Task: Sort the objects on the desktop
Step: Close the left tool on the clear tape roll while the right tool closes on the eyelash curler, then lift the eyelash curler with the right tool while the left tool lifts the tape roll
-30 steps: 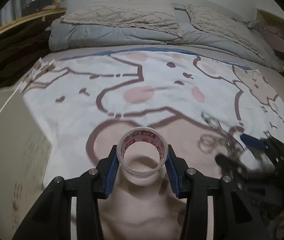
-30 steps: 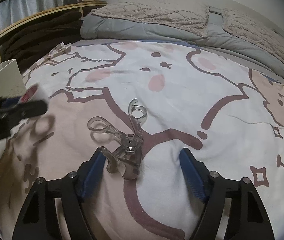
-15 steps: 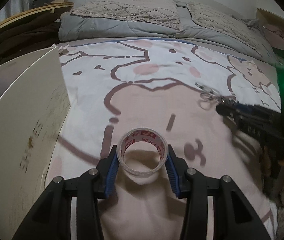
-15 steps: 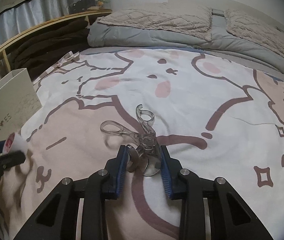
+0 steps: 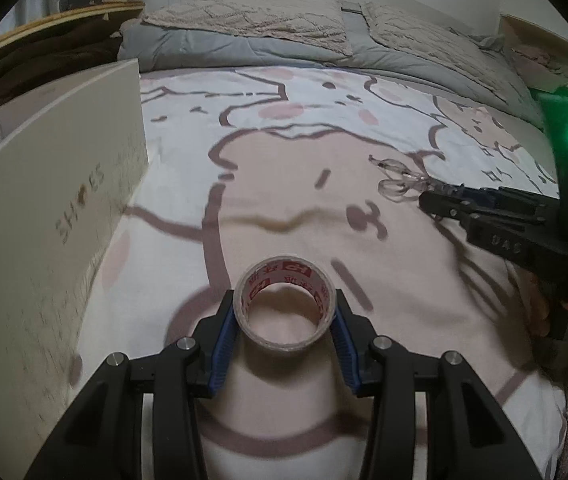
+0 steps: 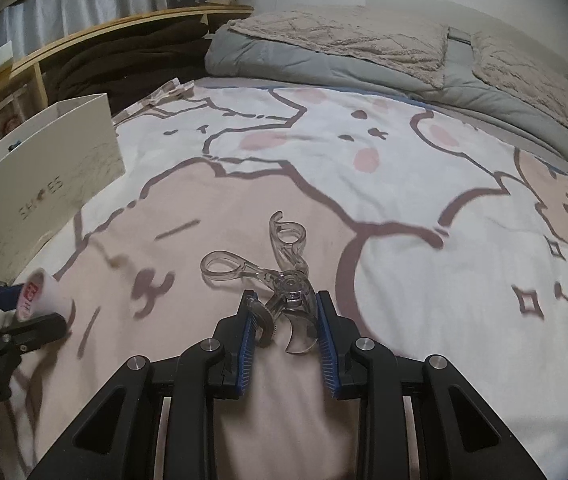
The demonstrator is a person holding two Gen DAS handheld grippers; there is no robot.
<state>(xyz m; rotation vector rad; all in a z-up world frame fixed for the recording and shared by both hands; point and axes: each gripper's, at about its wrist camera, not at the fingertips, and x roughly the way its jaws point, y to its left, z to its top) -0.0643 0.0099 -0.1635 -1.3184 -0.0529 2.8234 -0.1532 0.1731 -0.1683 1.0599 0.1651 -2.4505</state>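
Left wrist view: the left tongs (image 5: 286, 322), at lower centre of the frame, are clamped on a roll of tape (image 5: 285, 306), one blue pad (image 5: 224, 330) pressing on each side of the roll. The roll's opening faces the camera, with red print on its inner core. At the left edge stands a white shoe box (image 5: 50, 216) lettered on its side. At the right of the frame the right tongs (image 5: 440, 200) reach in from the edge, with a hand (image 5: 556, 312) on the grip below them.

Right wrist view: the right tongs (image 6: 286, 320), at lower centre, are closed on the curved head of a clear plastic eyelash curler (image 6: 280, 272); its two finger loops point away from the camera, toward the middle of the frame. Whether the curler touches the bed cover beneath it cannot be told. The left tongs with the tape appear at the lower left edge, just below the shoe box.

Background, both views: a bed cover (image 6: 404, 184) printed with cartoon animals fills the middle of the frame; a grey quilt (image 6: 324, 60) and beige pillows (image 6: 344, 32) lie across the top.
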